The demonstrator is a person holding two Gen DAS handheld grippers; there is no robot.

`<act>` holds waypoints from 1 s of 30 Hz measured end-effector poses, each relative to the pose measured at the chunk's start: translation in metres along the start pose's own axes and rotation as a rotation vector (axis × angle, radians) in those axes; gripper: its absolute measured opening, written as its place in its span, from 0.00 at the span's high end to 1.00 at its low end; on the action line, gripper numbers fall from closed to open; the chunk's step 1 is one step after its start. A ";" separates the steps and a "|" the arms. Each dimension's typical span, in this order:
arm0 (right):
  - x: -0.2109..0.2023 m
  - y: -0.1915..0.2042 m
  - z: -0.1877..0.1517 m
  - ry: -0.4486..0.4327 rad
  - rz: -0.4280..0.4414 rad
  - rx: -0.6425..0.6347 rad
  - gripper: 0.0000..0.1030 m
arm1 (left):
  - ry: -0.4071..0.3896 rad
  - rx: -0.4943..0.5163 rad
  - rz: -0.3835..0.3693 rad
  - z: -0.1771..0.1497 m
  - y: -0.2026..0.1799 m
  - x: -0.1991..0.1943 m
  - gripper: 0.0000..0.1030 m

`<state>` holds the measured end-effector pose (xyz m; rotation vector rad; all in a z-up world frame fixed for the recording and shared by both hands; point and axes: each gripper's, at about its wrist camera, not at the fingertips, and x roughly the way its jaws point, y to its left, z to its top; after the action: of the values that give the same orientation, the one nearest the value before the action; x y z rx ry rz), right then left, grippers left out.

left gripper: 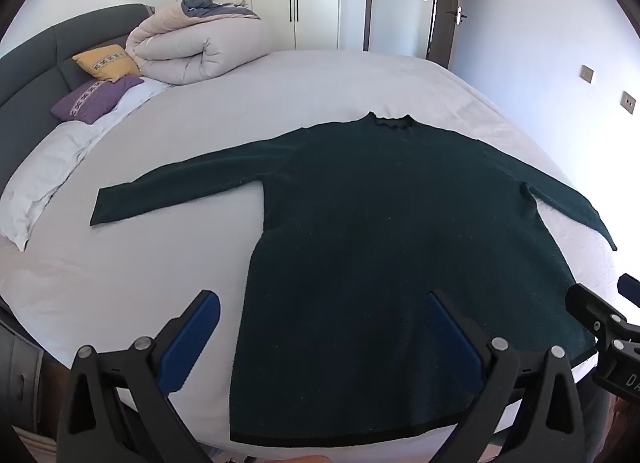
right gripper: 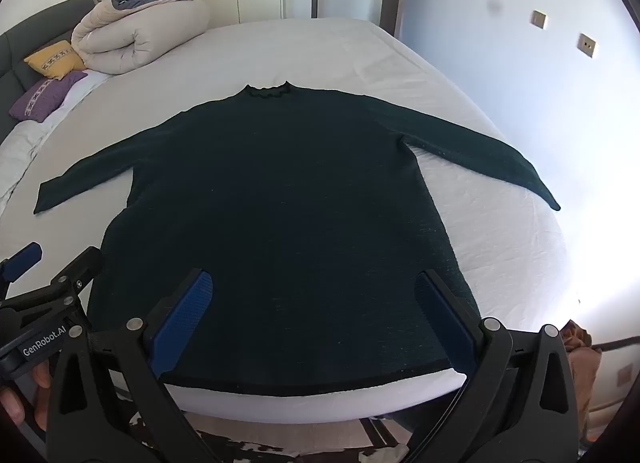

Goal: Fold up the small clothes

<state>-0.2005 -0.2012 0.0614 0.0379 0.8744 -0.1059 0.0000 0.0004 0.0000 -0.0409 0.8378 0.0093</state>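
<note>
**Both tongs open above a spread jumper**

Left tongs (left gripper: 324,327) and right tongs (right gripper: 314,309) hang over the near edge of a bed (left gripper: 360,79), tilted downward, jaws spread wide with nothing between them. Neither touches cloth. They probably hover side by side because folding has not yet begun and each is lined up with its own half of the hem.

One dark green jumper (left gripper: 380,223) lies flat on the white sheet, front down or up I cannot tell. Its collar (left gripper: 390,122) points to 12 o'clock and its hem (right gripper: 320,385) sits at 6 o'clock, along the mattress edge. Two sleeves stretch out, one towards 9 o'clock (left gripper: 180,187), one towards 3 o'clock (right gripper: 480,147). Laid out this way, every edge is easy to reach for a first fold.

At 10 o'clock, well apart from the jumper, rest one rolled duvet (left gripper: 200,47), one yellow cushion (left gripper: 105,61) and one purple cushion (left gripper: 96,99), seemingly pushed aside to leave working room. One white pillow (left gripper: 44,179) lies below them.
</note>
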 end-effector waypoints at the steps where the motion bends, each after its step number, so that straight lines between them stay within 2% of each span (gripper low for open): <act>1: 0.000 0.000 0.000 0.000 0.001 -0.001 0.00 | 0.001 0.000 -0.002 0.000 0.000 0.000 0.00; 10: 0.002 -0.026 -0.001 0.015 0.027 0.015 0.00 | 0.004 0.007 0.016 -0.003 0.004 0.001 0.00; 14: 0.002 0.000 0.002 0.011 -0.016 -0.018 0.00 | 0.006 0.005 0.018 -0.006 0.004 0.004 0.00; 30: 0.001 0.005 -0.001 0.010 -0.022 -0.022 0.00 | 0.007 0.004 0.018 -0.005 0.006 0.003 0.00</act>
<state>-0.2008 -0.1966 0.0599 0.0087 0.8857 -0.1165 -0.0019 0.0063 -0.0063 -0.0294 0.8450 0.0245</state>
